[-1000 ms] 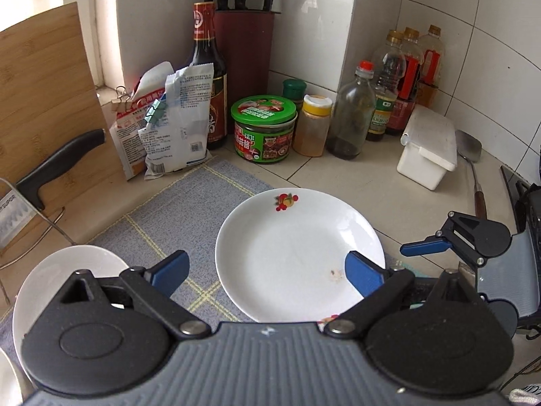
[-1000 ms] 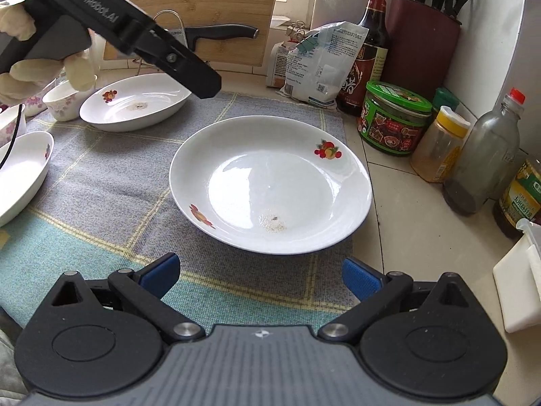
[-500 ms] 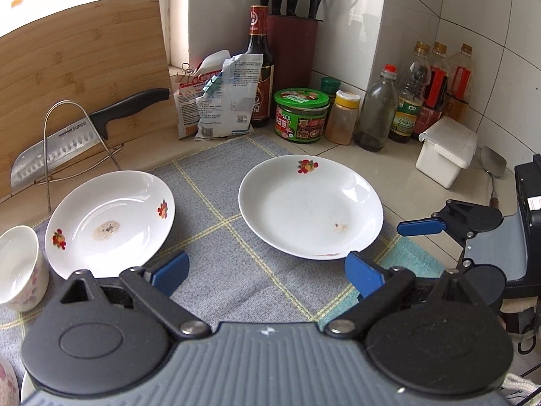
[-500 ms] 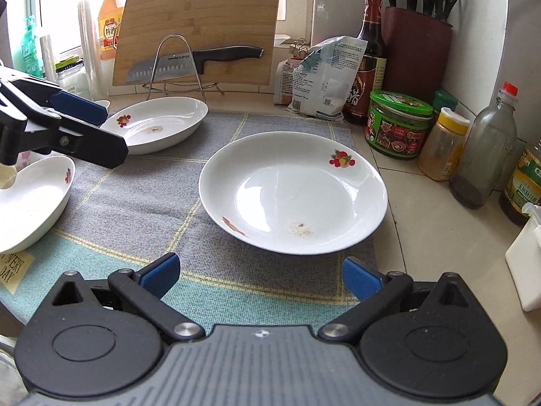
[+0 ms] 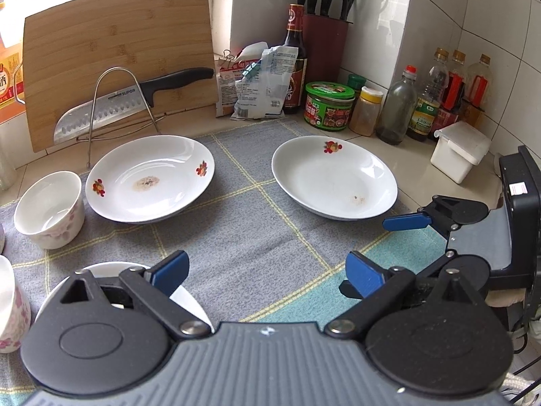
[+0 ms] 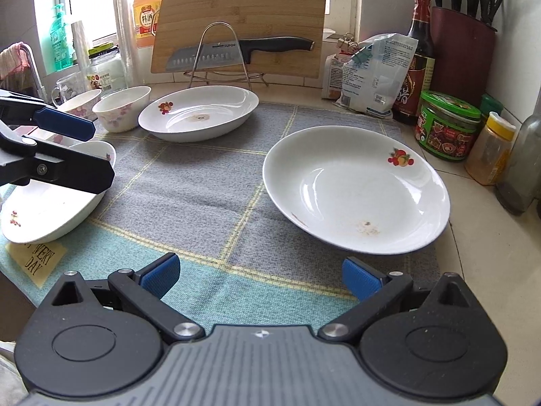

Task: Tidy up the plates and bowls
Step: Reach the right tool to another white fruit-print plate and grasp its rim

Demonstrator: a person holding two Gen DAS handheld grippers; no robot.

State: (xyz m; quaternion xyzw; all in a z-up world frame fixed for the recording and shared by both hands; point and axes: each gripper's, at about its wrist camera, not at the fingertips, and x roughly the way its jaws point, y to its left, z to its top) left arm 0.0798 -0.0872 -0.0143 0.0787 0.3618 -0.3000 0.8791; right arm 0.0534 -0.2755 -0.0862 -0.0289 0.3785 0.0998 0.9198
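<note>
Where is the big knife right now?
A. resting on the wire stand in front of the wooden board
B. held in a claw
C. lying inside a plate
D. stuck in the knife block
A: the knife rests across the wire stand, with the wooden cutting board leaning right behind it; both claws are open and empty.

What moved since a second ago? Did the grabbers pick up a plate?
No plate was picked up. The left hand-held gripper pulled back from the right plate, toward the near-left plate. The right hand-held gripper backed off slightly. Both stayed open and empty; plates and bowls did not move.
</note>
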